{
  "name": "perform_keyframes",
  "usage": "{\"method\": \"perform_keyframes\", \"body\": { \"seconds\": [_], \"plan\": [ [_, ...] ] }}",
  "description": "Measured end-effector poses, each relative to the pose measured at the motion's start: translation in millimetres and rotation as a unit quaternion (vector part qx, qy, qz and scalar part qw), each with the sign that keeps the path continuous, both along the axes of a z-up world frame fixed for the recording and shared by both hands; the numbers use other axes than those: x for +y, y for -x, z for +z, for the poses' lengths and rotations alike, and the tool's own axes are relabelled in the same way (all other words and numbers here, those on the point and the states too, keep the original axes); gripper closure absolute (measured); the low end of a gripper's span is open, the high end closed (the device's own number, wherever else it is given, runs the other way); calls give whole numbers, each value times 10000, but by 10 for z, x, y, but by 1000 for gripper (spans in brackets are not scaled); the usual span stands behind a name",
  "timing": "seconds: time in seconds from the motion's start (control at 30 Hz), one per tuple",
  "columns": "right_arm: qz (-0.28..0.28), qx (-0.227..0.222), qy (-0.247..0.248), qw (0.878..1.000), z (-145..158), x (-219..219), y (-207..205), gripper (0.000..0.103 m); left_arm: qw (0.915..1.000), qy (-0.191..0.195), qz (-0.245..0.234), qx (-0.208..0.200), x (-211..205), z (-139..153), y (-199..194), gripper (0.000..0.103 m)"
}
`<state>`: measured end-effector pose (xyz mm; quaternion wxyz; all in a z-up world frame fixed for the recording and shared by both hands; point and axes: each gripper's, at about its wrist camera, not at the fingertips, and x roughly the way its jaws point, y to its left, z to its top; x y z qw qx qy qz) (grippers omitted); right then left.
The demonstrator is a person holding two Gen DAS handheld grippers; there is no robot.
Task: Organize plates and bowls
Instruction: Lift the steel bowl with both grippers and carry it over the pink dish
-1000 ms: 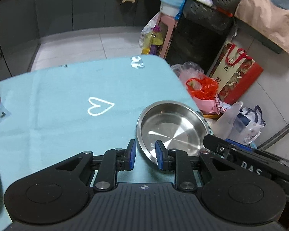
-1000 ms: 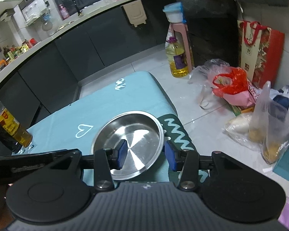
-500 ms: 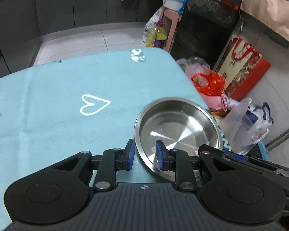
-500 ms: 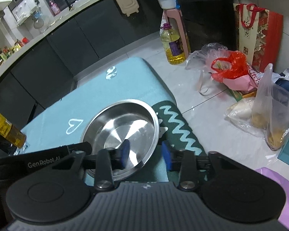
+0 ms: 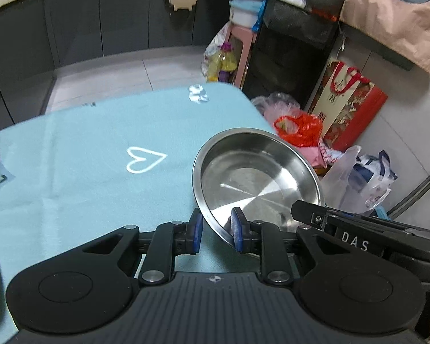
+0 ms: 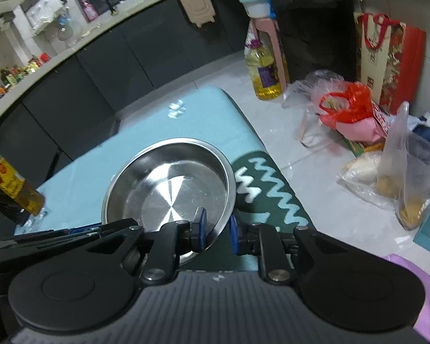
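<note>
1 steel bowl [image 5: 258, 177] on blue cloth [image 5: 100, 172]. Left gripper [image 5: 216, 229] and right gripper [image 6: 217, 230] both clamp its rim. 1 oil bottle [image 6: 11, 192] stands left.

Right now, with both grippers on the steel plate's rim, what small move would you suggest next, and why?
Probably a short, level lift with both hands together. The left gripper and the right gripper each pinch the near rim of the steel plate, which sits near the edge of the blue tablecloth, so raising one side alone might tip it.
</note>
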<state>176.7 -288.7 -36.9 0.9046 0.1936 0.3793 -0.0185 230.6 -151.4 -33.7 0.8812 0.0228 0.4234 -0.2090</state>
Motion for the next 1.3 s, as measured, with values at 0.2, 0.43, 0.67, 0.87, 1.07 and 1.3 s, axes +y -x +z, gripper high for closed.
{"method": "perform_keyframes", "body": {
  "seconds": [0.2, 0.43, 0.67, 0.87, 1.07, 1.3],
  "plan": [
    [285, -186, 54, 9994, 201, 210, 84, 90, 9995, 98, 140, -252, 249, 175, 172, 83],
    [695, -353, 239, 9967, 356, 518, 81, 90, 9976, 342, 433, -413, 674, 304, 301, 83],
    [1255, -350, 403, 9907, 432, 958, 3, 90, 9944, 469, 844, -427, 1234, 356, 425, 82],
    [1795, -276, 448, 9824, 453, 1368, -74, 90, 9905, 506, 1237, -313, 1722, 392, 513, 82],
    [2230, -252, 613, 9726, 490, 1788, -94, 90, 9864, 313, 1519, -551, 2087, 415, 642, 82],
    [2568, -198, 717, 9636, 508, 2190, -62, 90, 9811, 513, 1828, -387, 2517, 350, 672, 82]
  ]
}}
